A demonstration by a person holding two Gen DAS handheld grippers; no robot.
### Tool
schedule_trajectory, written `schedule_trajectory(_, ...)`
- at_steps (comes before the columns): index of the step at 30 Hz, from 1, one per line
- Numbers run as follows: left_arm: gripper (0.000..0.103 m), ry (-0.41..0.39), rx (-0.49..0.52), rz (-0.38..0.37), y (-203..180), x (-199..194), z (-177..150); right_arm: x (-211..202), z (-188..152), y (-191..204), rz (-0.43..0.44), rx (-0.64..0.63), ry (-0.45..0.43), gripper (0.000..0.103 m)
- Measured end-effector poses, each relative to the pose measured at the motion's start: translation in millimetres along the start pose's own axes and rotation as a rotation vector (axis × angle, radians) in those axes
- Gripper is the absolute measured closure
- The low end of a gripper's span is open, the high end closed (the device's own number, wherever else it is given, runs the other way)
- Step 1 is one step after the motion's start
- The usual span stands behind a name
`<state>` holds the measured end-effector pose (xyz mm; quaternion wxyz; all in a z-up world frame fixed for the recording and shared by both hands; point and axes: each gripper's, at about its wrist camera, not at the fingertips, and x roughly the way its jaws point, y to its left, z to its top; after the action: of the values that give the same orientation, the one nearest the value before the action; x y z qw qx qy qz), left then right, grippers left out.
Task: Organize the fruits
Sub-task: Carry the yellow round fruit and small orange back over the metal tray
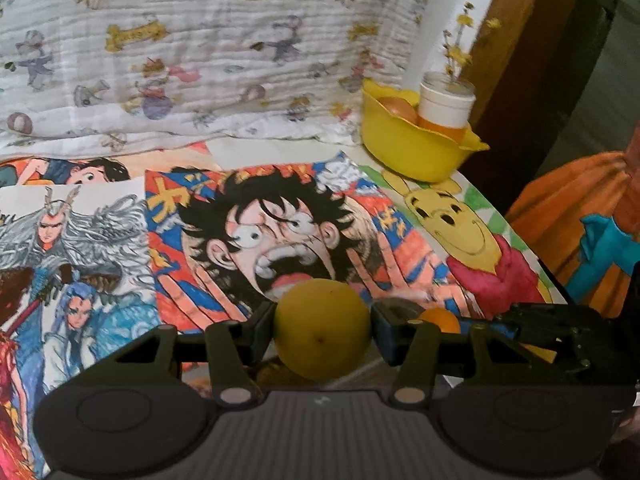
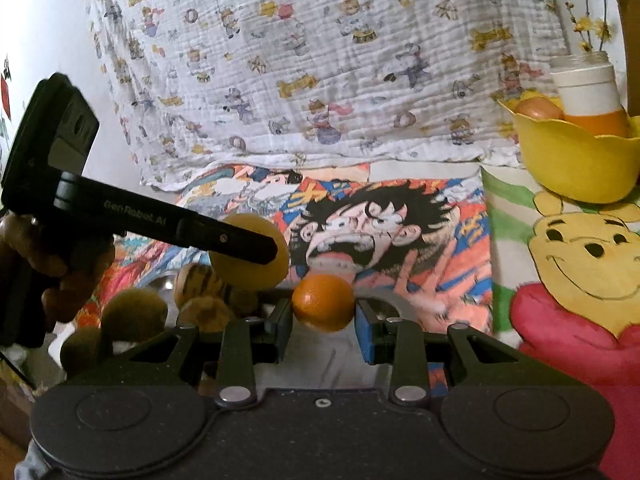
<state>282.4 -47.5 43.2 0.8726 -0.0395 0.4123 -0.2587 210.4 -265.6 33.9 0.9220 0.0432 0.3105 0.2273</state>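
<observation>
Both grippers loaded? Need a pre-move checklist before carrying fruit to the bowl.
1. Left gripper on lemon: ok, both fingers touch its sides.
2. Right gripper on orange: cannot tell; the right finger shows a slight gap.
3. Bowl upright: ok.
4. Room in bowl: cannot tell; a cup and one fruit already sit inside.
5. Grippers apart: ok, though the left one passes close above the orange.
6. Loose fruit left behind: not ok, several remain.

Table (image 1: 276, 148) under overlapping cartoon drawings (image 1: 280, 224), yellow bowl (image 1: 412, 148) at its far right corner.
</observation>
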Motion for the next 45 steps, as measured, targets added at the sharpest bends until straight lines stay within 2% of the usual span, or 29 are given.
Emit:
schedule_trajectory(15, 0.047, 0.055, 0.162, -0.016, -35, 12, -14, -22, -19, 9, -0.037, -0.122, 0.098, 0.067)
schedule_trajectory(22, 0.047, 0.107, 0.144, -0.001, -33, 22, -16, -18, -21, 15, -0.039, -0.181, 0.136, 0.067)
schedule_trajectory(30, 0.046, 0.115, 0.117, -0.006, -29, 23, -15, -14, -21, 18, -0.042, -0.225, 0.157, 0.067)
schedule_trajectory(39, 0.046, 0.127, 0.098, -0.002, -28, 22, -15, -12, -21, 18, -0.042, -0.227, 0.164, 0.067)
schedule_trajectory(45, 0.045, 0.133, 0.096, 0.01, -30, 21, -15, -15, -21, 16, -0.04, -0.211, 0.15, 0.062)
